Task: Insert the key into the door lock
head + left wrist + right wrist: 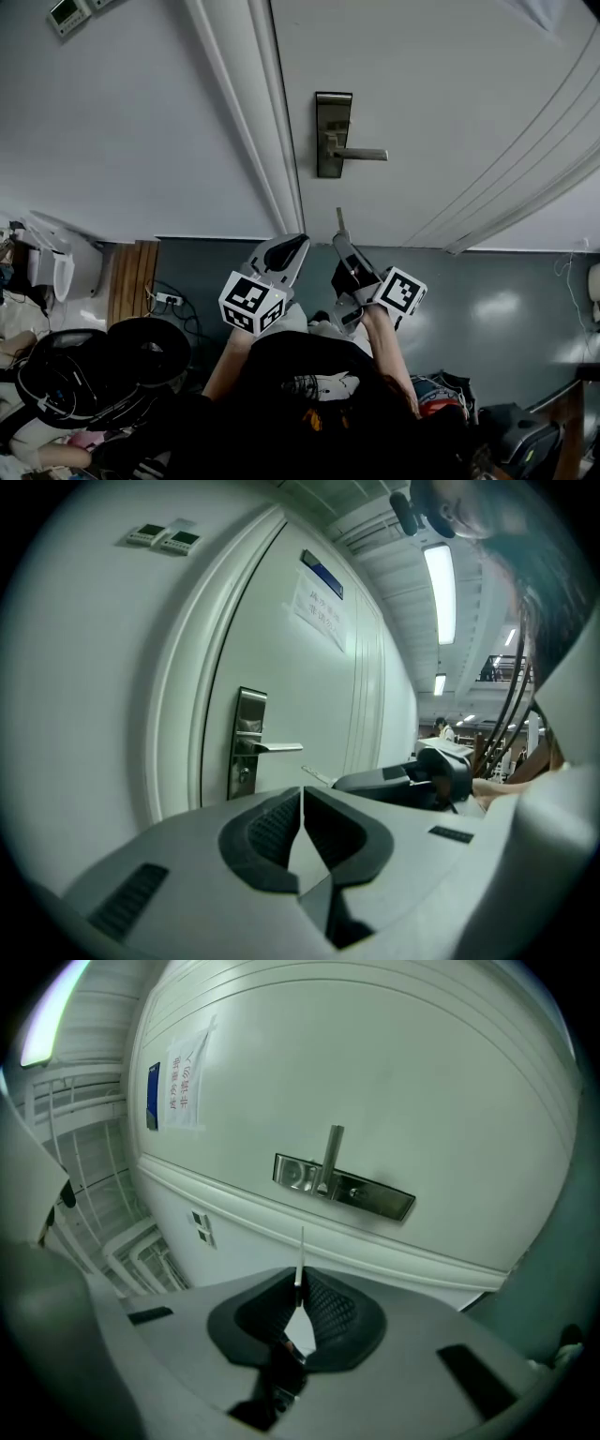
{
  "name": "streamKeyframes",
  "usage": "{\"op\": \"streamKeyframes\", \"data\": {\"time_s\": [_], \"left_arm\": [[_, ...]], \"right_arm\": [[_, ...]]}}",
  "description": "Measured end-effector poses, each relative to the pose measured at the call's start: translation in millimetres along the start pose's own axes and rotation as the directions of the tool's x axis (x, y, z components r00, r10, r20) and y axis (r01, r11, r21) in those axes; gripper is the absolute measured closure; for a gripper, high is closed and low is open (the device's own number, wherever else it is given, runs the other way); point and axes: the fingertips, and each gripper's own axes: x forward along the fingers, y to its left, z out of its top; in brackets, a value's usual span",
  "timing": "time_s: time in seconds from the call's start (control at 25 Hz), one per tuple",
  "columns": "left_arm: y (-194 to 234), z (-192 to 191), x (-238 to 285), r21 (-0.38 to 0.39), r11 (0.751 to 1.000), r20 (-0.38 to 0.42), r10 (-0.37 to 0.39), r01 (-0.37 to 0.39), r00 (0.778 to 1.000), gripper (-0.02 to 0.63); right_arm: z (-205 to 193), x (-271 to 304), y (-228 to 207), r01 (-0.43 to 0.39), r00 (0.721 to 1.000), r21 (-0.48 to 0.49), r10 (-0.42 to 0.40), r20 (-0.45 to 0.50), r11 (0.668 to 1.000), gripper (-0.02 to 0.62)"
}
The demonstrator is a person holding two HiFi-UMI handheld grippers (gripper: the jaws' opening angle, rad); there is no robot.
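A white door carries a metal lock plate [332, 133] with a lever handle [364, 154]; it also shows as the lock plate [246, 742] and, turned sideways, the lock plate [343, 1186]. My right gripper [341, 240] is shut on a thin silver key [341, 223], whose blade [300, 1255] sticks out toward the door, some way below the lock and apart from it. My left gripper [286, 251] hangs beside it to the left, shut with nothing between its pads [302, 829].
The door frame [251, 112] runs just left of the lock. Wall switches [69, 15] sit at the upper left. A stool with cables [103, 366] and wooden slats [131, 277] stand on the floor at the left; bags [511, 436] lie at the lower right.
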Motion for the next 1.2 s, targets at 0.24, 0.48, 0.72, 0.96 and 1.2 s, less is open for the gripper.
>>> {"op": "streamKeyframes", "data": {"time_s": [0.24, 0.48, 0.72, 0.96, 1.2], "left_arm": [[1.7, -4.1, -6.0, -0.002, 1.0, -0.016, 0.031, -0.031, 0.999, 0.594], [4.2, -5.4, 3.1, 0.018, 1.0, -0.021, 0.021, -0.021, 1.0, 0.594], [6.2, 1.9, 18.5, 0.029, 1.0, -0.009, 0.0, 0.0, 1.0, 0.594], [12.2, 6.6, 33.3, 0.058, 0.998, 0.002, -0.013, 0.012, 1.0, 0.594], [5.9, 10.2, 34.9, 0.091, 0.995, 0.012, -0.031, 0.03, 0.999, 0.594]], "right_arm": [[-1.7, 6.4, -4.9, 0.002, 0.999, -0.017, -0.002, -0.032, 1.0, 0.575], [13.7, 19.6, -21.6, 0.017, 1.0, -0.017, -0.017, -0.017, 1.0, 0.575], [28.6, 31.3, -31.3, 0.012, 1.0, 0.029, -0.012, 0.014, 1.0, 0.575], [33.8, 44.4, -46.8, 0.031, 0.999, 0.042, -0.032, 0.012, 0.999, 0.575], [40.0, 55.8, -54.4, 0.032, 0.999, 0.076, -0.034, 0.019, 0.997, 0.575]]}}
